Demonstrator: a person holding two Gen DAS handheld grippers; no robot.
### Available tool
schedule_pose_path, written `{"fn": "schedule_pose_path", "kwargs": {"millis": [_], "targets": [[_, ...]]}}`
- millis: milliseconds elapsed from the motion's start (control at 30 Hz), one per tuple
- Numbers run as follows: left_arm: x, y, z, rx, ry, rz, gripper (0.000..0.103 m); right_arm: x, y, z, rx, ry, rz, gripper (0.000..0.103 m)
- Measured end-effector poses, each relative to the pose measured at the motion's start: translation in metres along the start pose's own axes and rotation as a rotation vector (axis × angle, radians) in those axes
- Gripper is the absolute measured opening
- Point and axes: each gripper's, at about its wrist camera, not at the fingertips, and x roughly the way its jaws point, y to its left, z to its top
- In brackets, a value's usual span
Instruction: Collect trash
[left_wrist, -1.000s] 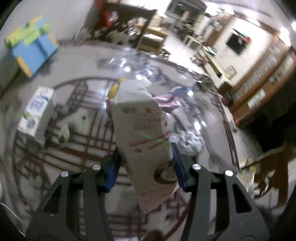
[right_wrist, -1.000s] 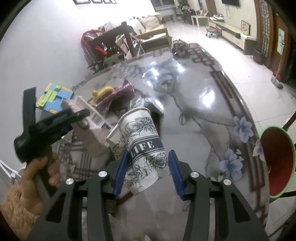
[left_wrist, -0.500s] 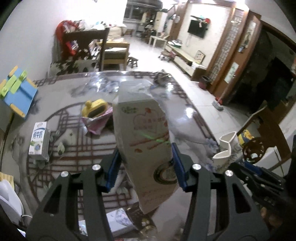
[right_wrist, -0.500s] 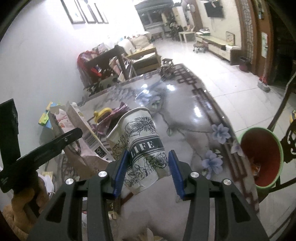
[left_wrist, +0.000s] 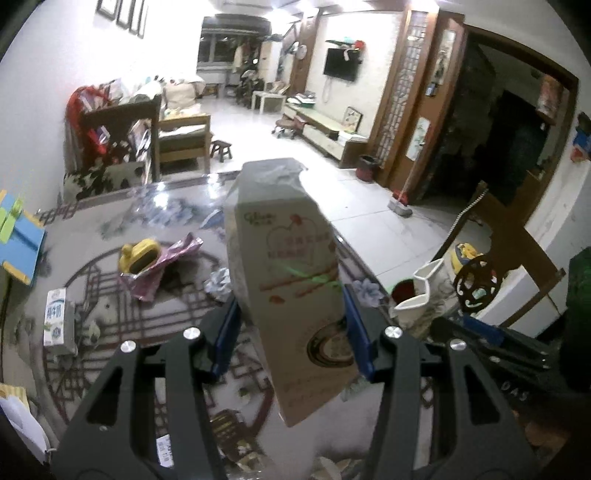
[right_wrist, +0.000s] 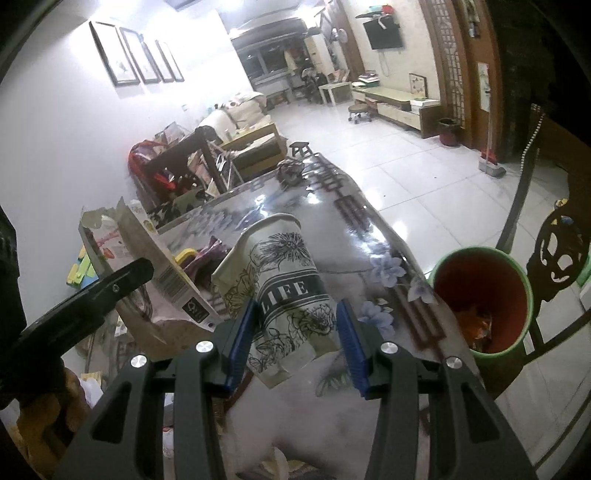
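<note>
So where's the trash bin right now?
In the right wrist view the green bin stands on the floor at the right, just off the table edge, beside the cup held in the right gripper.

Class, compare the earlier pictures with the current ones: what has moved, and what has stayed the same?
Both tongs rose and swung toward the green bin, which now shows larger. Unchanged: left tongs still clamp the carton, right tongs the paper cup.
</note>
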Motion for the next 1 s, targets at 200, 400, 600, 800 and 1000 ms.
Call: {"fn": "schedule_pose_path", "kwargs": {"millis": [200,400,600,800,1000], "targets": [[0.003,-0.026,0.002,0.05,0.0,-0.041,0.05,-0.02,-0.02,0.005,0.036,-0.054,-0.038,0.043],[0.01,-0.052,0.014,0.094,-0.007,-0.073,0.05,-0.042,-0.045,0.014,0.08,-0.107,-0.094,0.043],[0.018,-0.082,0.026,0.132,-0.028,-0.117,0.05,-0.057,-0.078,0.016,0.137,-0.13,-0.155,0.043],[0.034,-0.117,0.028,0.176,-0.009,-0.157,0.05,-0.064,-0.108,0.012,0.178,-0.135,-0.193,0.043],[0.054,-0.153,0.026,0.226,0.018,-0.192,0.051,-0.073,-0.139,0.016,0.212,-0.148,-0.226,0.044]]}}
